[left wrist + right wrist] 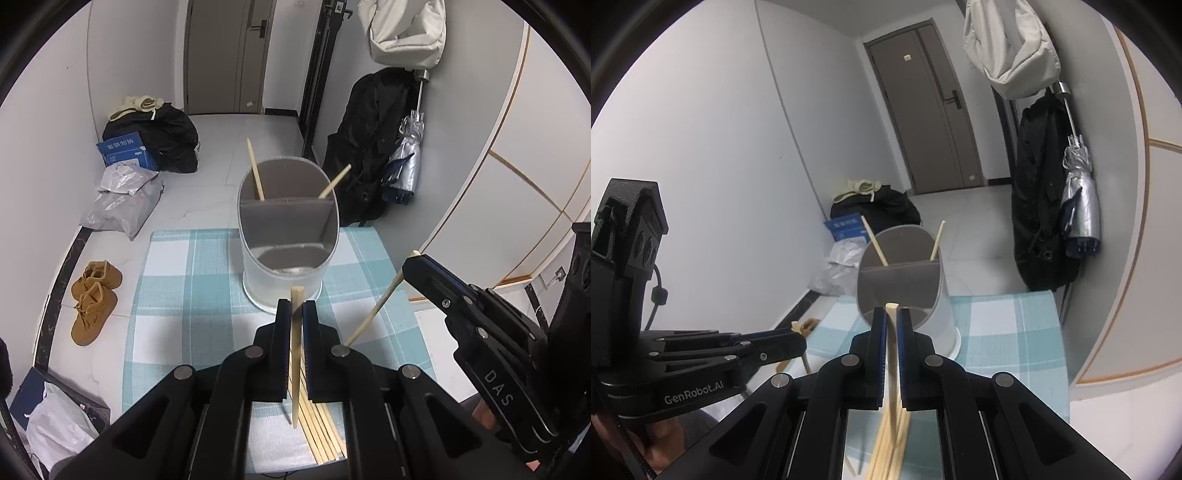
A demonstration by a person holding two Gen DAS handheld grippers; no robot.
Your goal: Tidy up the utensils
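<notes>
A white oval utensil holder [284, 280] [938, 321] with a grey divider stands at the far side of the checked tablecloth [184, 295]. Two wooden chopsticks [255, 170] lean in its far compartment. My left gripper [296, 308] is shut on one upright chopstick [296, 295], just short of the holder. At the right, my right gripper [415, 264] is shut on another chopstick [376, 310] that slants down. In the right wrist view the right gripper [892, 314] pinches its chopstick [892, 306] in front of the holder, with the left gripper [799, 341] at the left. Several loose chopsticks [325, 435] lie on the cloth below.
On the floor to the left are brown shoes [94, 299], plastic bags [122, 206] and a blue box [125, 149]. A black coat [369, 147] and a folded umbrella [404, 162] hang behind the table at the right. A curved white cabinet [498, 184] flanks the right edge.
</notes>
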